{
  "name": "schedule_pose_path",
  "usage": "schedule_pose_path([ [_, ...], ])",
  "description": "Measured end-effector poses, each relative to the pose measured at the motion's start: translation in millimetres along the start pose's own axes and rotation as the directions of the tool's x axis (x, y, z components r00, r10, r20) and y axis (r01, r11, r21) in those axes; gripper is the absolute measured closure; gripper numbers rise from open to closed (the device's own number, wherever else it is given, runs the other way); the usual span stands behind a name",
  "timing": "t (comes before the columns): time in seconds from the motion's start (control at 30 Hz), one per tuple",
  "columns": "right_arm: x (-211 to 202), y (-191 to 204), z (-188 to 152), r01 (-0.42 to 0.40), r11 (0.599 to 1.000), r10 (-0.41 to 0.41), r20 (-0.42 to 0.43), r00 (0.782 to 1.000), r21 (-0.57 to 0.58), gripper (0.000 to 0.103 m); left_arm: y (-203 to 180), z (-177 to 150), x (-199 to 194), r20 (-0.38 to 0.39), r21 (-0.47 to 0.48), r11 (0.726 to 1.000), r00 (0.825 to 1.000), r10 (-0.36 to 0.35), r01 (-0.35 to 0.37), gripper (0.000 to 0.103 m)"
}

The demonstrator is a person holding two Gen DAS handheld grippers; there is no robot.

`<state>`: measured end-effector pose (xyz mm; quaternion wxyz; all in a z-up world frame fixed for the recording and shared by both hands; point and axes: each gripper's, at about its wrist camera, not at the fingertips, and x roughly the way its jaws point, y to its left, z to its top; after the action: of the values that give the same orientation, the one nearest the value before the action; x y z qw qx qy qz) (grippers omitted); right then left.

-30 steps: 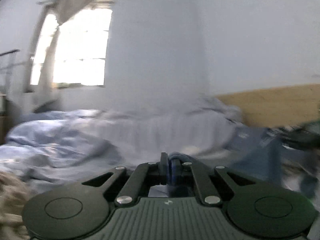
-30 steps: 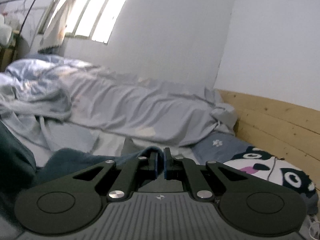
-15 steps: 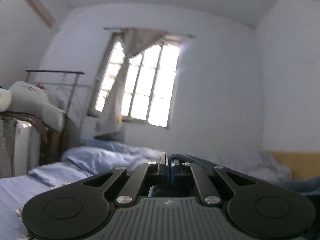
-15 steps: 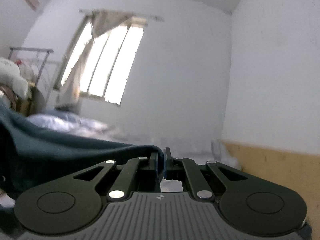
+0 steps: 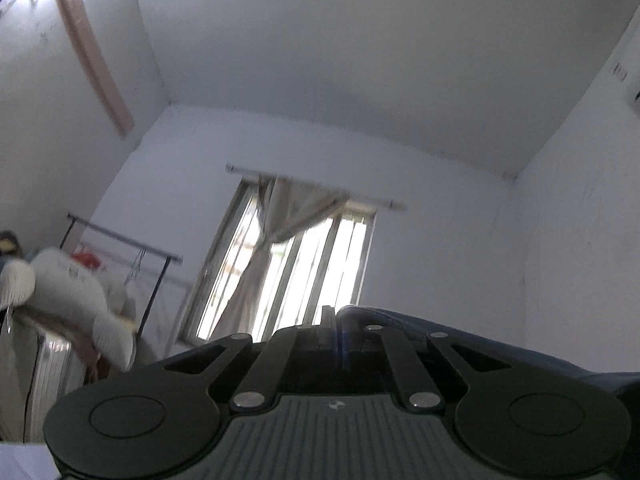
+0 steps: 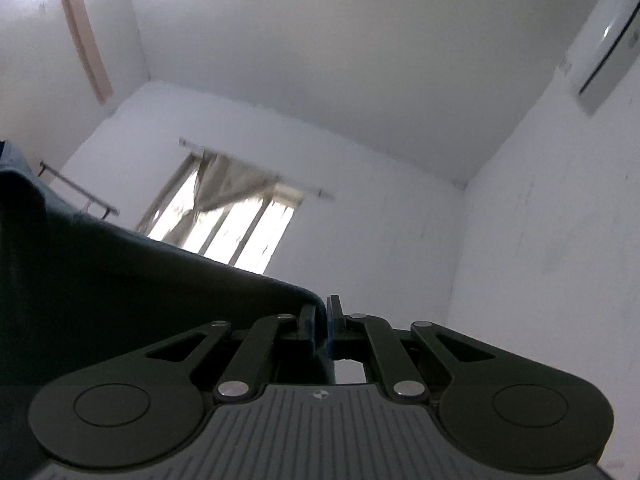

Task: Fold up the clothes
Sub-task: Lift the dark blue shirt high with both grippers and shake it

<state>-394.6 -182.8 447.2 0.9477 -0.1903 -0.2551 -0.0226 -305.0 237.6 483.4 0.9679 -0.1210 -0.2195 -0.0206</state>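
A dark blue garment (image 6: 120,280) hangs between my two grippers, lifted high toward the ceiling. In the right wrist view it drapes down to the left from my right gripper (image 6: 321,312), which is shut on its edge. In the left wrist view the same garment (image 5: 500,356) runs off to the right from my left gripper (image 5: 335,318), shut on another part of its edge. Both grippers point upward at the far wall and ceiling. The lower part of the garment is hidden below the gripper bodies.
A window (image 5: 288,276) with a tied-back curtain (image 5: 280,216) is ahead. A clothes rail (image 5: 124,240) and a white plush toy (image 5: 68,292) on a cabinet are at the left. An air conditioner (image 6: 600,56) hangs on the right wall.
Both grippers rose and tipped upward, carrying the dark blue garment off the bed. The bed and wooden headboard dropped out of view; ceiling and window now fill the frames.
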Motion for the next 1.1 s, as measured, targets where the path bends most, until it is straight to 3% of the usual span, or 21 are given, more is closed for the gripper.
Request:
schedule_pose_path([
  [0.23, -2, -16, 48, 0.040, 0.999, -0.040, 0.088, 0.995, -0.003, 0.101, -13, 59, -11, 0.031, 0.043, 0.999, 0.999, -0.030, 0.028, 0.101],
  [0.4, 4, -14, 48, 0.028, 1.000, -0.028, 0.060, 0.998, 0.002, 0.101, -16, 62, -11, 0.002, 0.053, 0.998, 0.999, -0.036, 0.036, 0.101],
  [0.63, 24, 1, 11, 0.001, 1.000, 0.000, -0.014, 1.000, 0.022, 0.101, -3, 27, 12, -0.081, 0.050, 0.999, 0.997, -0.003, 0.007, 0.101],
  [0.8, 48, 6, -22, -0.015, 0.999, 0.018, -0.088, 0.996, 0.034, 0.101, 8, -11, 40, -0.168, 0.038, 0.999, 0.986, 0.018, -0.012, 0.101],
  [1.1, 133, 22, -99, -0.029, 0.998, 0.042, -0.228, 0.973, 0.060, 0.101, 22, -83, 113, -0.282, 0.044, 0.998, 0.957, 0.063, -0.052, 0.101],
])
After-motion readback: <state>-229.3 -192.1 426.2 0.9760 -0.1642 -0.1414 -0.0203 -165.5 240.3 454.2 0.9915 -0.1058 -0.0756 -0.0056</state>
